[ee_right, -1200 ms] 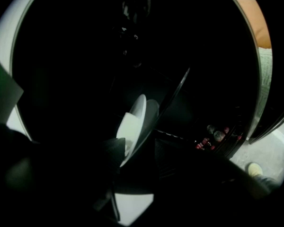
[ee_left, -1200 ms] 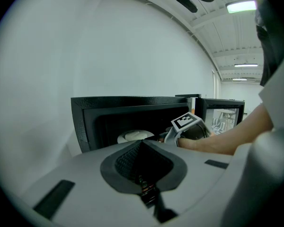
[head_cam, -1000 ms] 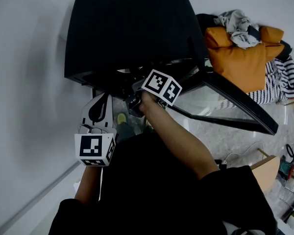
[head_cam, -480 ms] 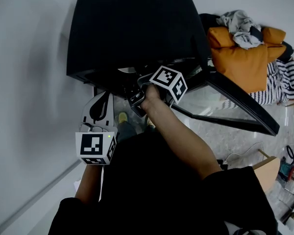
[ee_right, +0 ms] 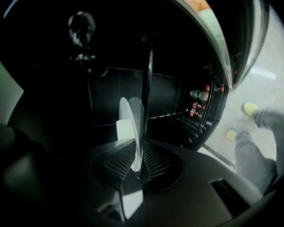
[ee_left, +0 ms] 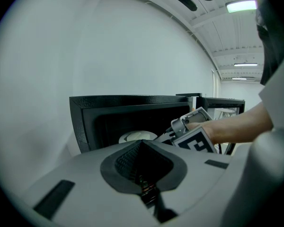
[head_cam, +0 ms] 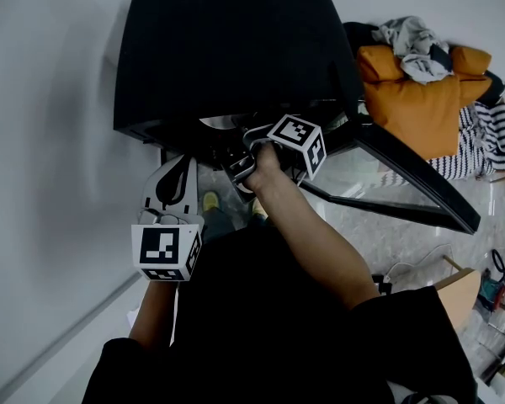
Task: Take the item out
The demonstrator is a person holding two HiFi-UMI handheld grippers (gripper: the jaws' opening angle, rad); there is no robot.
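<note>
Black oven [head_cam: 227, 49] against a pale wall [head_cam: 42, 141], seen from above, its glass door [head_cam: 404, 175] swung wide open to the right. Inside the dark chamber, a white plate [ee_right: 132, 122], near the front opening. Reaching into that opening, the right gripper [ee_right: 137, 162], its jaws just closed in and now pinching the rim of the plate, one ribbed pad on each side of the thin edge. Plate seen edge-on from the right gripper view, with the dark back wall of the oven behind it. Held back outside the oven, just in front of its left corner, the left gripper [ee_left: 141, 148], jaws pressed together with nothing between them, pointing toward the opening. From the left gripper view, the plate visible as a pale disc low in the chamber, the right gripper and a bare forearm [ee_left: 236, 124] just to its right. Beside the oven on the right, an orange cushion [head_cam: 408, 91] with crumpled clothes [head_cam: 408, 40] on top. Below the door, a pale floor and yellow-green shoes [ee_right: 250, 109].
</note>
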